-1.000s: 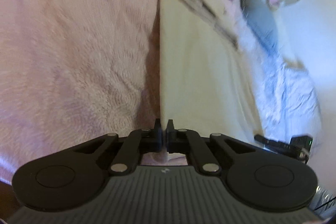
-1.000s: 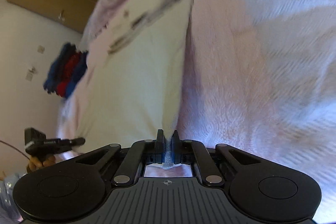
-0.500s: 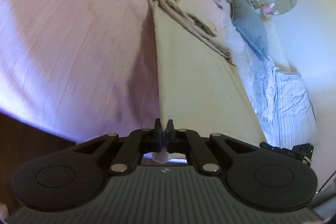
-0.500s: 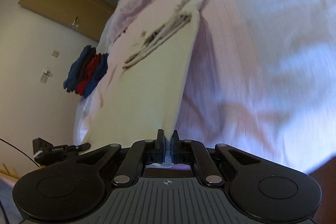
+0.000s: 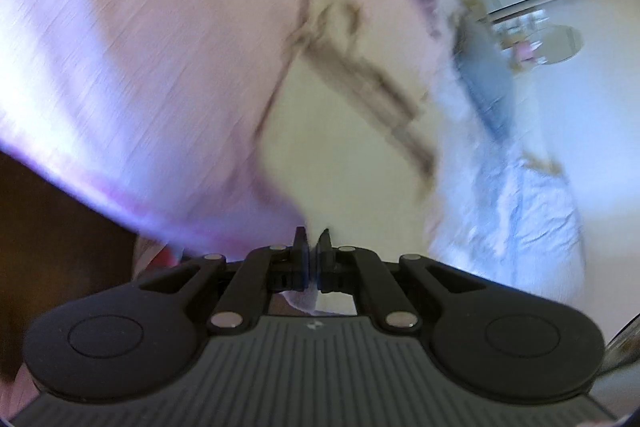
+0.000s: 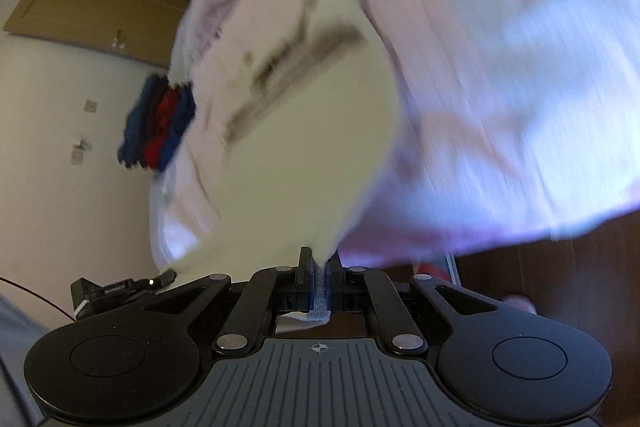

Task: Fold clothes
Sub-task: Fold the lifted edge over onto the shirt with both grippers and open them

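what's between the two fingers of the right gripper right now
In the right wrist view, a corner of the cream garment is pinched in the right gripper, with a bit of cloth poking out behind.

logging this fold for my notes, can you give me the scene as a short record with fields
garment: cream garment, stretched out over the bed, blurred
surface: pink bedspread
left hand-held gripper: shut on a near corner of the garment
right hand-held gripper: shut on the other near corner
far end of garment: dark rumpled folds, detail too blurred to tell
other items: red and blue clothes at the bed's far edge in the right wrist view; grey pillow in the left wrist view
image quality: both views motion-blurred
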Demonstrator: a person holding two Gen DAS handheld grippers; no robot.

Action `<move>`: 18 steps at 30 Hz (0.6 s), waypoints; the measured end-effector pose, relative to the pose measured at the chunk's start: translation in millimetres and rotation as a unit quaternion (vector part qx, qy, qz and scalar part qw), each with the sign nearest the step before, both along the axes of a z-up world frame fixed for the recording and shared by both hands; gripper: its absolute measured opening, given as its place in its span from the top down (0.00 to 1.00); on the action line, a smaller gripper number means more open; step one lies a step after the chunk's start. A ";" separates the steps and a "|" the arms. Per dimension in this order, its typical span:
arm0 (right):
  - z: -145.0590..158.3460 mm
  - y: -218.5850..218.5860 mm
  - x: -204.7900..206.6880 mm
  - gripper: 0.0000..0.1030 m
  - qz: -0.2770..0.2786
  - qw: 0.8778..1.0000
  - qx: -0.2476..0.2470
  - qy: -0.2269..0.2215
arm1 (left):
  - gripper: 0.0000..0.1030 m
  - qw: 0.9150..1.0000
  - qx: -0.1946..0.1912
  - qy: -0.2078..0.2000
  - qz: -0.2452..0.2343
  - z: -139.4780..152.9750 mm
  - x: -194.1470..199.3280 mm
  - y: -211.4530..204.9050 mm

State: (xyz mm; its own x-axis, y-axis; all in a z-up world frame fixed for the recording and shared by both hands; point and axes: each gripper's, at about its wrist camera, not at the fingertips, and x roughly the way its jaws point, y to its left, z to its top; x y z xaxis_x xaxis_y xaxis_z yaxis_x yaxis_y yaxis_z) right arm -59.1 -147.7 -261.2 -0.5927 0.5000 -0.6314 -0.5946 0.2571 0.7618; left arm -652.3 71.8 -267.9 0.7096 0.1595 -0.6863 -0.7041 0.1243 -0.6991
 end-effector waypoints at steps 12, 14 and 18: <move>-4.7 246.4 59.2 0.88 -0.154 0.987 0.028 -0.042 | 0.94 0.997 0.014 -0.065 0.036 -24.7 123.1 243.4; -20.2 263.2 67.7 0.65 -0.209 0.977 0.006 -0.041 | 0.90 0.998 0.007 -0.044 0.049 -36.0 131.6 269.7; -29.6 264.3 69.0 0.54 -0.224 0.972 0.023 -0.070 | 0.82 0.999 0.004 -0.011 0.030 -54.5 131.5 290.7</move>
